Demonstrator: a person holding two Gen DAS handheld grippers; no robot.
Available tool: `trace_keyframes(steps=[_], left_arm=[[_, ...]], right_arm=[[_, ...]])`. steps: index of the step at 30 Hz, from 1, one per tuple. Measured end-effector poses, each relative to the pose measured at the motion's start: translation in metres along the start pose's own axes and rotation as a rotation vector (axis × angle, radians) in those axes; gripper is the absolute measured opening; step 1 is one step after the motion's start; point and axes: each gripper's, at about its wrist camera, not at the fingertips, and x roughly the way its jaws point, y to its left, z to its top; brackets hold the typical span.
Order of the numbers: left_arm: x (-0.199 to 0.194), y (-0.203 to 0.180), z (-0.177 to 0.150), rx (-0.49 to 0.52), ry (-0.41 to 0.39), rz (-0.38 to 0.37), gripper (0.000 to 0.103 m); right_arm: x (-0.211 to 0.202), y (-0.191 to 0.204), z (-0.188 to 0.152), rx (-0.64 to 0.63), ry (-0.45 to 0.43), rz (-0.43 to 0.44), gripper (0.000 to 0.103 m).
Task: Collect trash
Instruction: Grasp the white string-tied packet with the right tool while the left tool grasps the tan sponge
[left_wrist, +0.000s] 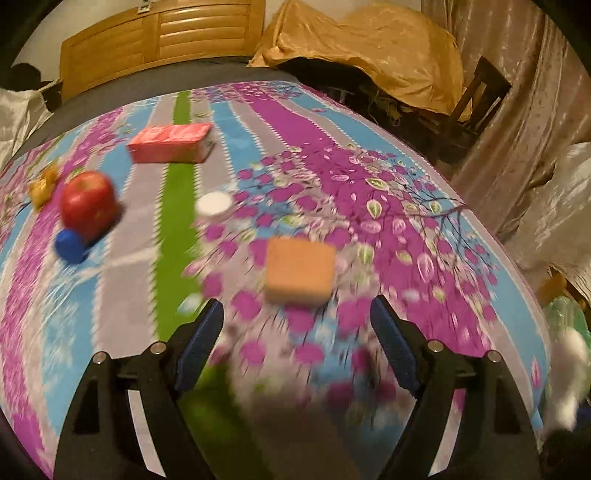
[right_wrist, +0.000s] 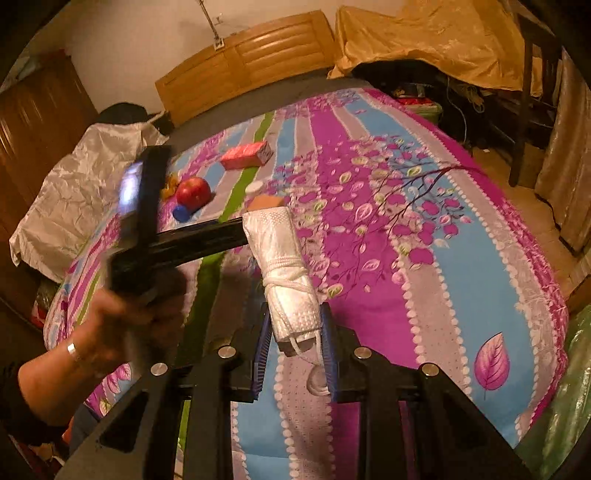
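My right gripper (right_wrist: 295, 325) is shut on a rolled white mask (right_wrist: 284, 273) tied with its strings, held above the flowered bedspread (right_wrist: 443, 258). My left gripper (left_wrist: 295, 317) is open and empty, just short of an orange sponge block (left_wrist: 301, 271) on the bed. The sponge also shows in the right wrist view (right_wrist: 266, 202). A white cap (left_wrist: 214, 205), a blue cap (left_wrist: 70, 245), a yellow wrapper (left_wrist: 44, 184) and a red packet (left_wrist: 171, 144) lie further off. The left gripper's body (right_wrist: 147, 221) and the hand holding it show blurred in the right wrist view.
A red apple (left_wrist: 88, 203) sits beside the blue cap. A wooden headboard (left_wrist: 159, 40) stands behind the bed. A dark chair (left_wrist: 480, 92) and draped cloth (left_wrist: 369, 48) stand at the right. A green plastic bag (right_wrist: 569, 406) is by the bed's near right corner.
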Motion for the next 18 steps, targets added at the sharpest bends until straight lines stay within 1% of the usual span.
trace_keyframes(steps=[1,2,3,4,5,8,11,14,18], left_arm=[[0.008,-0.003,0.004,0.016,0.002,0.012,0.078],[0.019,-0.006,0.006,0.037,0.013,0.030,0.075],[0.026,-0.007,0.007,0.046,0.033,0.042,0.054],[0.030,-0.006,0.007,0.049,0.058,0.040,0.040],[0.032,-0.004,0.005,0.039,0.078,0.031,0.039],[0.007,-0.001,-0.005,0.037,0.024,0.034,0.038],[-0.025,-0.005,-0.021,0.060,-0.009,0.086,0.038],[-0.054,-0.007,-0.034,0.041,-0.015,0.097,0.038],[-0.087,-0.016,-0.048,0.004,-0.016,0.089,0.038]], right_arm=[[0.000,0.000,0.002,0.001,-0.006,-0.005,0.027],[-0.001,-0.001,0.004,0.004,-0.010,-0.006,0.027],[-0.003,-0.004,0.005,0.010,-0.018,-0.009,0.027],[-0.004,-0.005,0.007,0.013,-0.024,-0.009,0.027],[-0.007,-0.007,0.007,0.015,-0.032,-0.010,0.027],[-0.010,-0.009,0.007,0.025,-0.046,-0.006,0.027],[-0.011,-0.007,0.006,0.028,-0.054,-0.001,0.027],[-0.019,0.001,0.005,0.009,-0.076,0.003,0.027],[-0.040,0.010,0.000,-0.013,-0.116,-0.002,0.027]])
